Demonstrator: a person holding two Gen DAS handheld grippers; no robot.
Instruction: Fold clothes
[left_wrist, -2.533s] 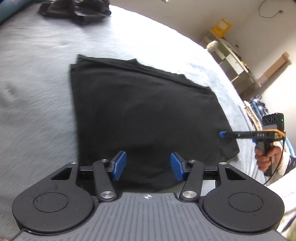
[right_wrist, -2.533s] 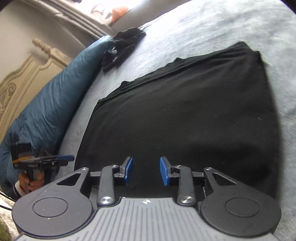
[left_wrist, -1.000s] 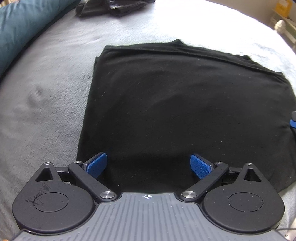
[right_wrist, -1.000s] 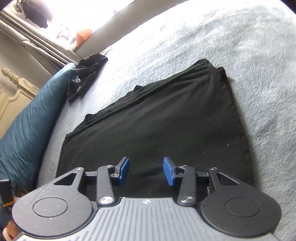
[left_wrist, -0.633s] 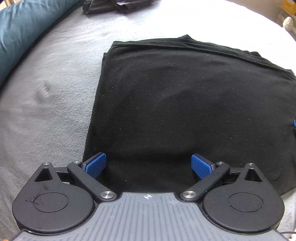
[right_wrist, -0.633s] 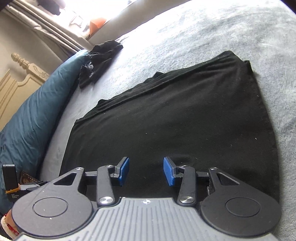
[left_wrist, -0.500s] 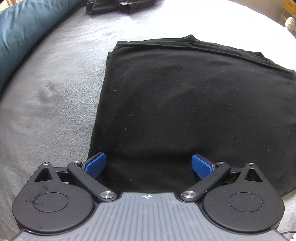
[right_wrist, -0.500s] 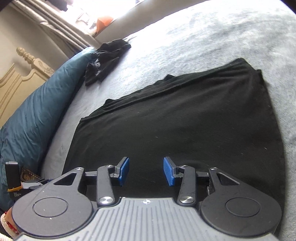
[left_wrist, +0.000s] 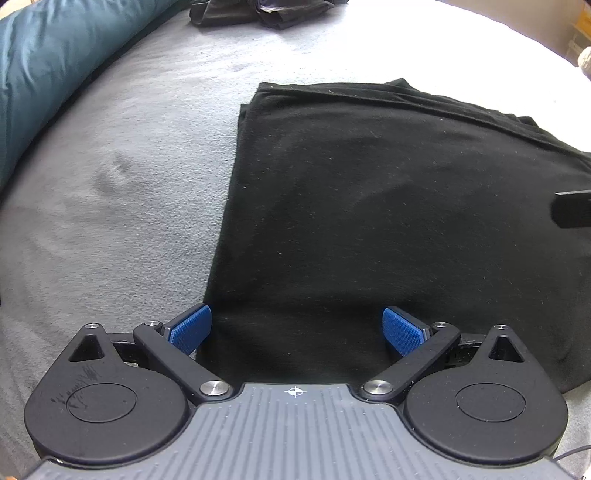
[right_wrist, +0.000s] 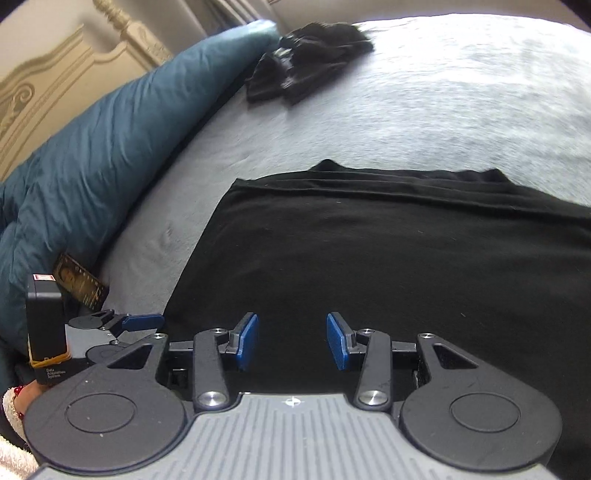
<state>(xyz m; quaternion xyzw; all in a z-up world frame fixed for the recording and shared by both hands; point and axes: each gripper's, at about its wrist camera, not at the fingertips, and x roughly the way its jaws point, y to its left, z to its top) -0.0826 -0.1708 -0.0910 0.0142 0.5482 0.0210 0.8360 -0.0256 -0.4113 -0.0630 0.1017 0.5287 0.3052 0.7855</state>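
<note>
A black garment (left_wrist: 388, 206) lies folded flat on the grey bed cover (left_wrist: 110, 192); in the right wrist view it (right_wrist: 388, 258) fills the middle and right. My left gripper (left_wrist: 295, 328) hovers over its near left corner, jaws wide open, nothing between the blue pads. My right gripper (right_wrist: 291, 341) hangs over the garment's near edge, jaws partly open and empty. In the right wrist view the left gripper (right_wrist: 140, 321) shows at the lower left, held by a hand (right_wrist: 18, 398). A dark part of the right gripper (left_wrist: 574, 210) pokes in at the left wrist view's right edge.
A teal duvet (right_wrist: 92, 147) runs along the left side of the bed (left_wrist: 44, 66). A crumpled pile of dark clothes (right_wrist: 306, 62) lies at the far end (left_wrist: 258, 11). A cream carved headboard (right_wrist: 55, 70) stands behind. A small dark card (right_wrist: 79, 284) lies by the duvet.
My right gripper swung sideways and rolled, so the garment now lies squarer in front of it and the left gripper shows closer. The left gripper barely moved.
</note>
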